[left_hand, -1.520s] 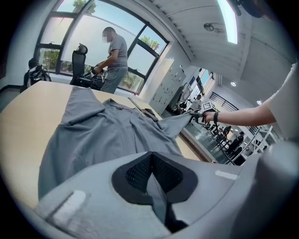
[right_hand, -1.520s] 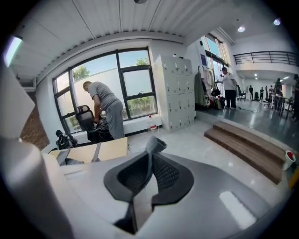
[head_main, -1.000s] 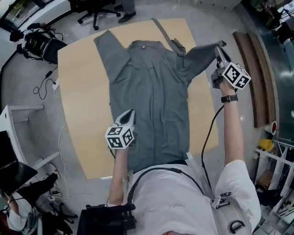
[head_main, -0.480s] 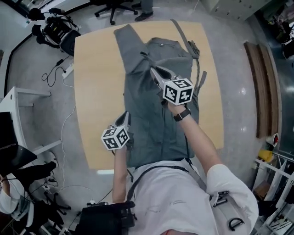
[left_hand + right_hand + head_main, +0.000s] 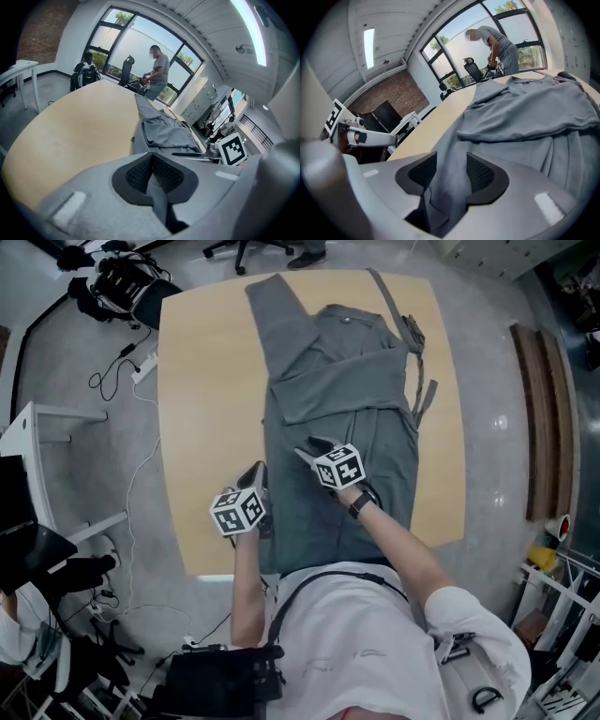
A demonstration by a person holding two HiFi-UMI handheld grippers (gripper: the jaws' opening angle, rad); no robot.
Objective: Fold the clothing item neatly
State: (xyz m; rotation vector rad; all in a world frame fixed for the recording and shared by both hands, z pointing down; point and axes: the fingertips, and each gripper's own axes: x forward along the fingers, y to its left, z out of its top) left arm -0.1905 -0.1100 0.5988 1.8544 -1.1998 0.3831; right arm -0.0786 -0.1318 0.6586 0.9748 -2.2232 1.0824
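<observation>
the sleeve (image 5: pixel 342 385) of the grey shirt (image 5: pixel 375 465) on the wooden table (image 5: pixel 202 427) has been laid across its body, the right gripper (image 5: pixel 305 448) has just been opened around loose cloth, and the left gripper (image 5: pixel 258 470) is kept pinched on the shirt, so one fold looks done.

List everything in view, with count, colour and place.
shirt: one, grey, along the table, a sleeve folded across it
table: one, light wood, under the shirt
office chair: one, black, beyond the table
bag: one, black, beyond the table's far left corner
desk: one, white, left of the table
person: one, grey top, by the windows
left gripper: one, grey, shut on the shirt's left edge
right gripper: one, grey, jaws have just been opening, shirt cloth loose between them
</observation>
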